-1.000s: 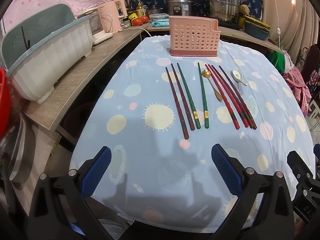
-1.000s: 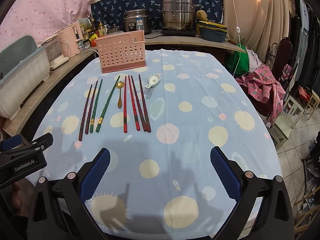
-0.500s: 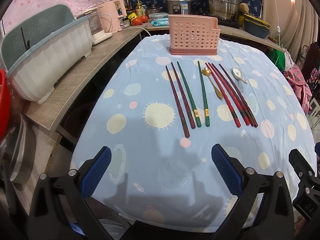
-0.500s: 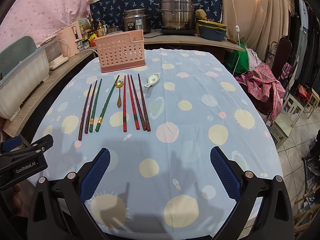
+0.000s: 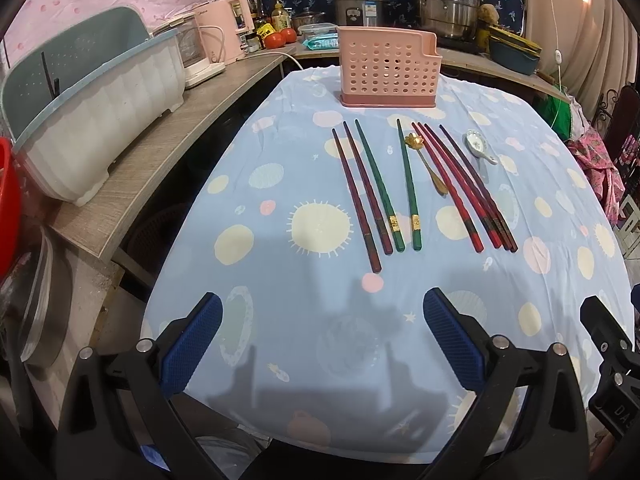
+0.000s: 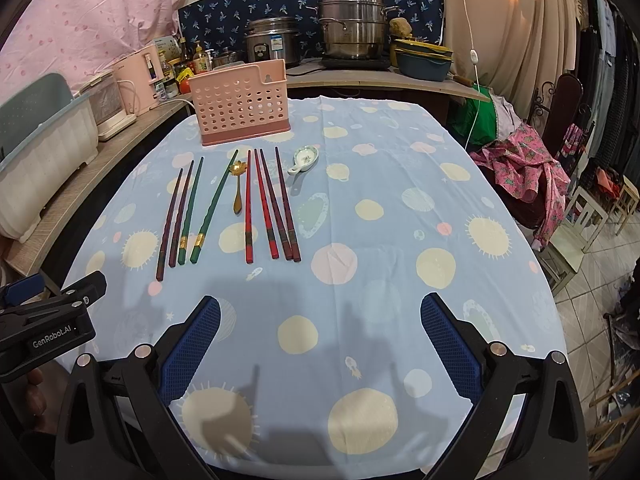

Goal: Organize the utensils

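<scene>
Both your claws, left [image 5: 322, 340] and right [image 6: 320, 340], gape wide and empty; the chopsticks [image 5: 404, 188] lie ahead on the tabletop [image 5: 280, 300], lengthwise toward the pink basket [image 5: 388, 68] (left claw nearer).

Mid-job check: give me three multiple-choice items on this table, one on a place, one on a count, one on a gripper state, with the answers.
1. Where does the white ceramic spoon lie?
A. inside the pink basket
B. on the cloth, right of the chopsticks
C. at the near table edge

2. How many green chopsticks are there?
A. two
B. four
C. none

3. How is the left gripper?
A. shut on a chopstick
B. open, holding nothing
C. shut on the gold spoon

Answers: B, the spoon sits on the tablecloth past the rightmost chopstick; A, two green sticks with gold bands show; B, its blue pads stand wide apart over bare cloth.
</scene>
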### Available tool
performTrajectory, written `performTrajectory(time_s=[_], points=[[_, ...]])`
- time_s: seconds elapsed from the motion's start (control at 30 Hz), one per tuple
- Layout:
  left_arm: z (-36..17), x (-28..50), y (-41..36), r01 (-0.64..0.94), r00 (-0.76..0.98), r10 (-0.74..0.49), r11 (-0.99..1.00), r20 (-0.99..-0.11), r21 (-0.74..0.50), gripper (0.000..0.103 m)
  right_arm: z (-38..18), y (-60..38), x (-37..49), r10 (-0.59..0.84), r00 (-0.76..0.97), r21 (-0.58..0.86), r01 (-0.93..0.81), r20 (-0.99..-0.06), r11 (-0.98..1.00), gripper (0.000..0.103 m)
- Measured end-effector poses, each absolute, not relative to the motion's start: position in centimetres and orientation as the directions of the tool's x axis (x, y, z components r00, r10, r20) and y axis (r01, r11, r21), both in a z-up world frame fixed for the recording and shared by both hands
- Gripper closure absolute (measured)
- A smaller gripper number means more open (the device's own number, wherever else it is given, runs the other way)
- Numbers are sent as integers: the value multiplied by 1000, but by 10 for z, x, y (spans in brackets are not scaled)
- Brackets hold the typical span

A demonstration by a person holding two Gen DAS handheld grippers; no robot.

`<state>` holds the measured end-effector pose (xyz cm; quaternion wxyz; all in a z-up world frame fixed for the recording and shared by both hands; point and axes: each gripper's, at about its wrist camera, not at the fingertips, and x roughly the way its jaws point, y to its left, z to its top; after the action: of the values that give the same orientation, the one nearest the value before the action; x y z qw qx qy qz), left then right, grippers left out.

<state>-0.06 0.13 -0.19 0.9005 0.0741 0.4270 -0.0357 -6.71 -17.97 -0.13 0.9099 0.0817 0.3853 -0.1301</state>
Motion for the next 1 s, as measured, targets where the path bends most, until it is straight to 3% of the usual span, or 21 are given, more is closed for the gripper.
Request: performTrajectory(time_s=[1.0], points=[[2, -2, -2, 128, 634, 2, 986, -774, 107, 7, -4, -181, -68, -174, 669, 57, 309, -723, 949, 7]])
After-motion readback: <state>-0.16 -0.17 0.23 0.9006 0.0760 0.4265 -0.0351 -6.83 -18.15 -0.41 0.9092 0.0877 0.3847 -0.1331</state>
